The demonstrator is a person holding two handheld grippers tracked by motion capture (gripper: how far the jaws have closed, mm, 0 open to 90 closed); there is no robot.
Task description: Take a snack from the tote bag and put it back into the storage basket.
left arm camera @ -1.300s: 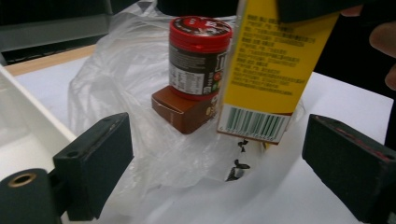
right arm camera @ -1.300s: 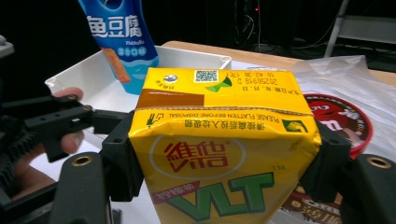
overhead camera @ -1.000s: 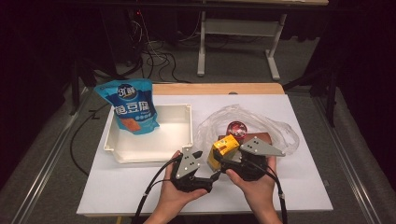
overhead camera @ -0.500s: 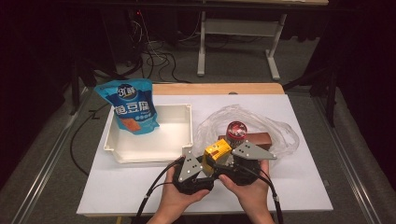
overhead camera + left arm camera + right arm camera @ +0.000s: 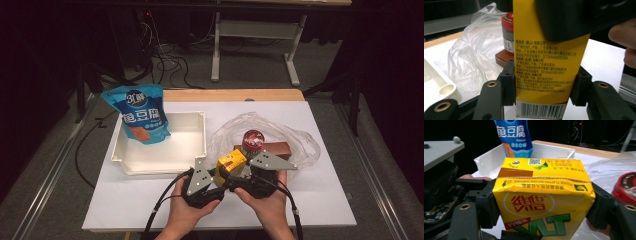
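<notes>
Left gripper (image 5: 540, 87) and right gripper (image 5: 544, 205) both pinch the yellow Vita lemon tea carton (image 5: 231, 161) near the table's (image 5: 125, 200) front edge. Blue fish-tofu snack bag (image 5: 141, 112) leans in the white tray (image 5: 197, 120) at the left edge.

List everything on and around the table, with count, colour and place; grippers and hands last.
drink carton: 1, yellow, clamped between both grippers
snack pouch: 1, blue, standing in tray's far left corner
tray: 1, white, table left
plastic bag: 1, clear, table right
jar: 1, red lid, on the bag
box: 1, brown, beside jar
table: 1, white
left gripper: 1, black, shut on carton
right gripper: 1, black, shut on carton
hands: 2, near edge
</notes>
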